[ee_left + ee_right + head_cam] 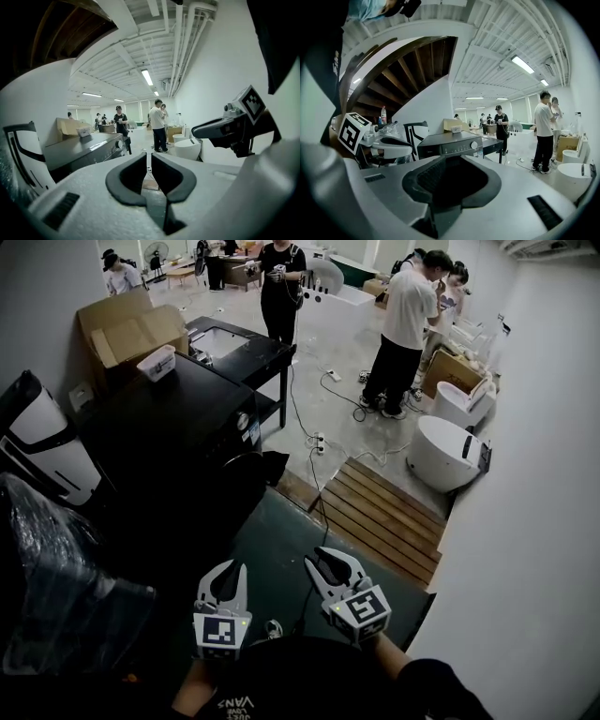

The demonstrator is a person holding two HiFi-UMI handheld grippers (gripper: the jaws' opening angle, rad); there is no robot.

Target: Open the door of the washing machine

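Facing one washing machine [178,418]: left gripper [229,565] pressed together, right gripper [329,558] slightly spread.

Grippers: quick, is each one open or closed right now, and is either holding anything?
Left gripper: closed, holding nothing.
Right gripper: partly open, holding nothing.
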